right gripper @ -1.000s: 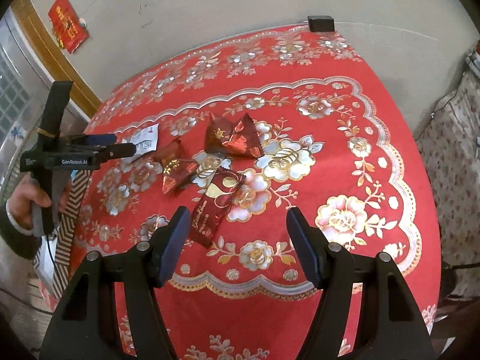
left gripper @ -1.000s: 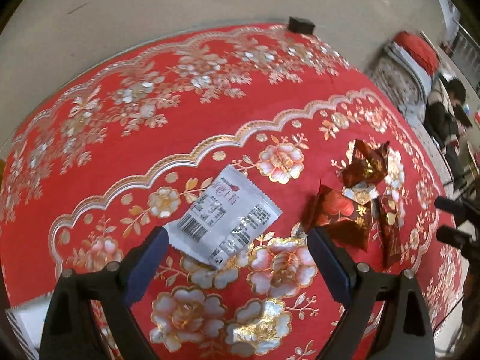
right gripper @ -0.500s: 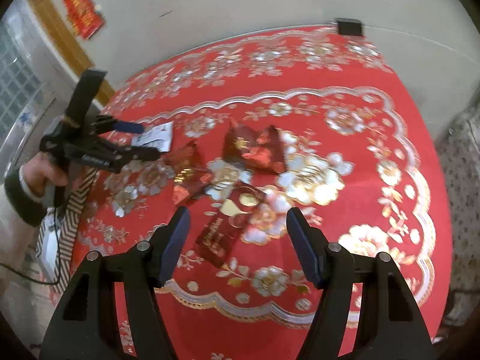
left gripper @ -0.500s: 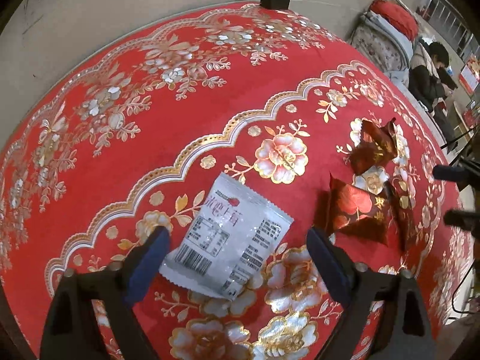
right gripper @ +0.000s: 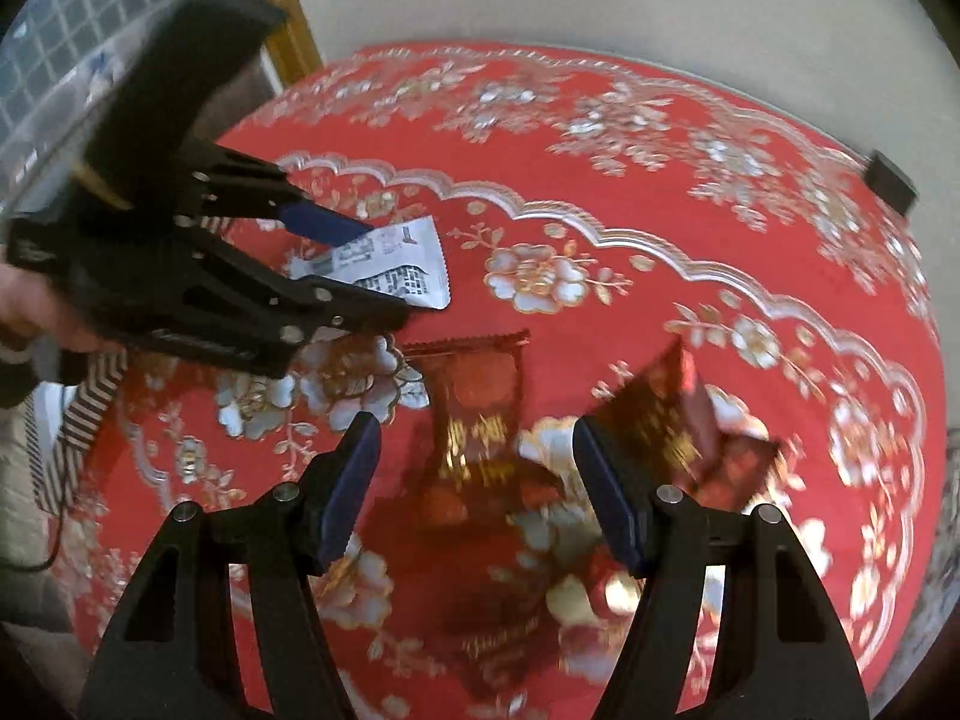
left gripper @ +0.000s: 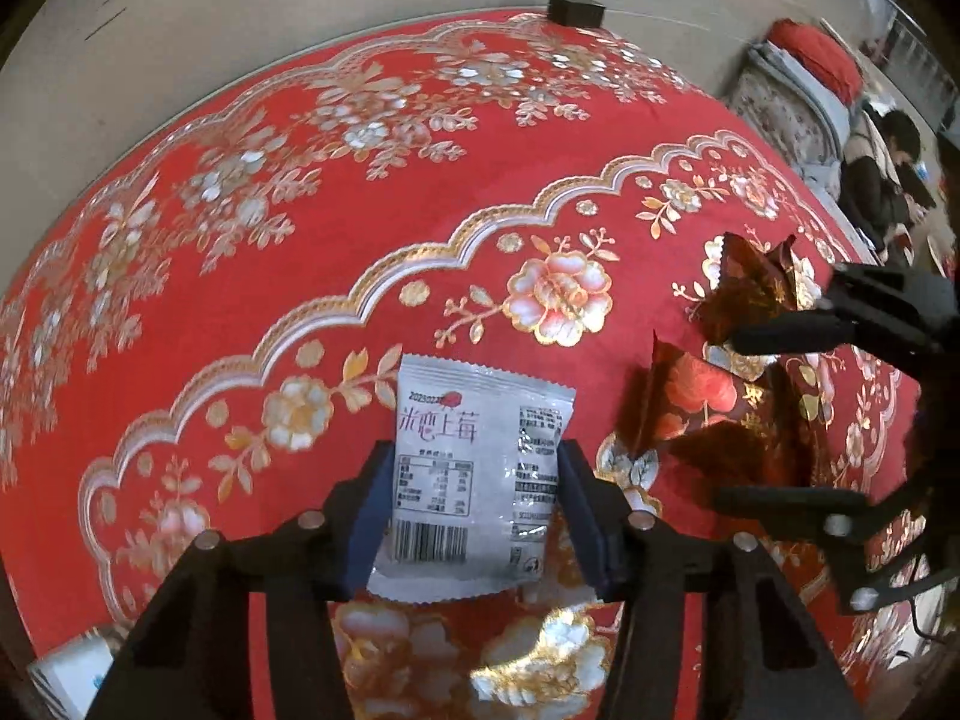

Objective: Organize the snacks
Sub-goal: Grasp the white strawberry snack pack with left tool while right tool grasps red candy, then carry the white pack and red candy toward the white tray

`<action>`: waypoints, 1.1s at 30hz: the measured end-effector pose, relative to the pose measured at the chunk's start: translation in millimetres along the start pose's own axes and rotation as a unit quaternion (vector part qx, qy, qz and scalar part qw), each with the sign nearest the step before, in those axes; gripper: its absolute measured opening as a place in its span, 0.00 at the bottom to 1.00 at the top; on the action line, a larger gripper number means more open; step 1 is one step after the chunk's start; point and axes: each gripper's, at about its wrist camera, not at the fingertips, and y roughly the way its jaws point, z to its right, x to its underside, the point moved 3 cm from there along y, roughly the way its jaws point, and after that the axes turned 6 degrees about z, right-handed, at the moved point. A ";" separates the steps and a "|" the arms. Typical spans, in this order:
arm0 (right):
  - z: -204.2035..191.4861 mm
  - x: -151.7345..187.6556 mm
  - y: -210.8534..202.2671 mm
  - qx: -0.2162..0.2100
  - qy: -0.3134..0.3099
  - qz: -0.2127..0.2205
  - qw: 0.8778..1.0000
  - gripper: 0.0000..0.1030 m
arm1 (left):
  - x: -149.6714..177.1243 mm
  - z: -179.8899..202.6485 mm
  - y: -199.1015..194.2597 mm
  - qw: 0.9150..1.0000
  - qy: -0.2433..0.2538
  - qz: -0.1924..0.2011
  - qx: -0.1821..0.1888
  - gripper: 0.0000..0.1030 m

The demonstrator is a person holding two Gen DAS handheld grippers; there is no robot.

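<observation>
- Both grippers sit over the red tablecloth (left gripper: 300, 276); left gripper (left gripper: 474, 504), jaws just closing, pinches the white snack packet (left gripper: 480, 456).
- Right gripper (right gripper: 474, 480) gapes, empty, above red packets (right gripper: 480, 396).
- Risk: slick foil slipping out.

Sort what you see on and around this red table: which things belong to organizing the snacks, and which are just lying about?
Part of the job:
- white snack packet, between the left gripper pads, whose jaws have just been closing
- red foil snack packets, in front of the open right gripper

Just lying about:
- small black block at the table's far edge
- floral tablecloth
- striped item hanging at the table's side
</observation>
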 end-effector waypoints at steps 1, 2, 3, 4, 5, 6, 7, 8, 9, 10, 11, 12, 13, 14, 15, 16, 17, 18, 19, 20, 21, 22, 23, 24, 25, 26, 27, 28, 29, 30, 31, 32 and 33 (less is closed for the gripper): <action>-1.2 -1.7 5.4 0.002 -0.008 -0.006 1.000 0.65 | 1.7 1.0 -0.8 1.000 -0.003 -0.001 -0.002 0.54; -2.5 -2.5 10.6 -0.005 -0.012 -0.013 1.000 0.64 | 3.9 2.0 -1.9 1.000 -0.006 -0.003 -0.006 0.54; -3.2 -2.5 13.7 -0.010 -0.013 -0.017 1.000 0.54 | 6.1 2.6 -3.0 1.000 -0.011 -0.004 -0.012 0.54; -3.6 -1.4 15.3 -0.003 -0.014 -0.017 1.000 0.38 | 8.3 2.9 -4.6 1.000 -0.019 -0.004 -0.014 0.54; -4.7 -2.4 15.1 0.006 -0.018 -0.015 1.000 0.32 | 10.5 3.1 -6.3 0.999 -0.028 -0.003 -0.014 0.54; -4.3 -2.4 14.3 0.010 -0.016 -0.015 1.000 0.32 | 13.0 3.1 -8.7 0.999 -0.039 0.000 -0.015 0.54; -3.2 -2.0 13.2 0.004 -0.008 -0.017 1.000 0.32 | 15.7 3.3 -11.6 0.999 -0.050 0.002 -0.018 0.54; -3.0 -1.8 12.8 0.002 -0.003 -0.017 1.000 0.32 | 18.0 4.0 -14.5 0.998 -0.058 0.005 -0.020 0.54; -3.7 -0.2 10.4 0.010 -0.004 -0.016 1.000 0.32 | 20.6 4.6 -18.6 0.997 -0.068 0.009 -0.021 0.54; -3.8 1.3 7.6 0.016 -0.006 -0.013 1.000 0.32 | 23.0 5.4 -22.6 0.997 -0.077 0.013 -0.024 0.54; -5.8 3.6 2.7 0.018 -0.005 -0.008 1.000 0.32 | 25.6 6.5 -26.5 0.996 -0.083 0.016 -0.028 0.54; -7.6 5.2 -1.8 0.016 0.000 -0.004 1.000 0.32 | 28.4 8.1 -31.4 0.995 -0.087 0.022 -0.033 0.54; -10.1 6.7 -7.3 0.015 0.005 0.002 1.000 0.32 | 31.2 9.7 -36.8 0.995 -0.091 0.028 -0.038 0.54; -14.0 7.9 -13.6 0.016 0.011 0.009 1.000 0.32 | 33.3 11.3 -41.4 0.994 -0.094 0.033 -0.042 0.54; -16.1 8.1 -16.2 0.015 0.013 0.012 1.000 0.32 | 36.2 13.3 -47.2 0.993 -0.097 0.040 -0.047 0.54; -19.9 9.2 -20.5 0.013 0.018 0.016 1.000 0.32 | 38.6 14.7 -52.2 0.993 -0.100 0.045 -0.051 0.54; -23.9 9.9 -23.7 0.011 0.020 0.019 1.000 0.32 | 41.1 15.7 -56.5 0.992 -0.102 0.049 -0.055 0.54; -27.0 10.0 -25.5 0.010 0.022 0.021 0.999 0.32 | 43.9 16.8 -60.8 0.991 -0.103 0.052 -0.061 0.54; -30.5 10.6 -28.0 0.009 0.025 0.023 0.999 0.32 | 46.7 17.6 -65.2 0.991 -0.104 0.056 -0.068 0.54; -34.7 10.2 -30.4 0.006 0.028 0.026 0.999 0.32 | 49.3 17.5 -69.2 0.990 -0.107 0.059 -0.071 0.54; -39.6 9.3 -33.3 0.001 0.033 0.030 0.999 0.32 | 53.8 16.7 -75.3 0.989 -0.113 0.063 -0.072 0.54; -43.6 9.2 -35.9 -0.002 0.037 0.033 0.999 0.32 | 56.9 15.5 -79.2 0.988 -0.118 0.064 -0.074 0.54; -50.4 7.2 -38.4 -0.007 0.040 0.038 0.998 0.32 | 61.1 14.1 -83.7 0.987 -0.123 0.065 -0.077 0.54; -55.0 5.7 -39.9 -0.010 0.040 0.041 0.998 0.32 | 65.2 11.3 -88.4 0.986 -0.129 0.067 -0.081 0.54; -60.9 3.9 -41.0 -0.013 0.038 0.044 0.998 0.32 | 70.0 8.0 -94.1 0.984 -0.135 0.071 -0.087 0.54; -68.3 0.9 -42.0 -0.015 0.034 0.046 0.998 0.32 | 73.9 4.6 -98.9 0.983 -0.140 0.073 -0.091 0.54; -73.7 -1.0 -42.6 -0.016 0.030 0.047 0.998 0.32 | 78.6 1.0 -104.6 0.982 -0.144 0.075 -0.097 0.54; -81.3 -4.3 -42.8 -0.020 0.026 0.049 0.998 0.32 | 83.1 -3.1 -110.7 0.980 -0.149 0.079 -0.102 0.54; -87.8 -6.8 -42.8 -0.023 0.022 0.050 0.998 0.32 | 87.1 -6.4 -116.1 0.979 -0.152 0.083 -0.107 0.54; -93.6 -9.1 -43.0 -0.025 0.018 0.051 0.998 0.32 | 91.8 -10.8 -122.0 0.978 -0.156 0.084 -0.111 0.54; -101.9 -12.3 -43.0 -0.027 0.012 0.052 0.998 0.32 | 95.6 -14.8 -126.6 0.977 -0.159 0.086 -0.115 0.54; -105.6 -14.5 -42.8 -0.029 0.010 0.053 0.998 0.32 | 99.3 -18.7 -131.3 0.976 -0.163 0.089 -0.118 0.54; -114.8 -17.9 -42.5 -0.033 0.005 0.054 0.998 0.32 | 103.9 -23.4 -136.5 0.974 -0.167 0.091 -0.122 0.54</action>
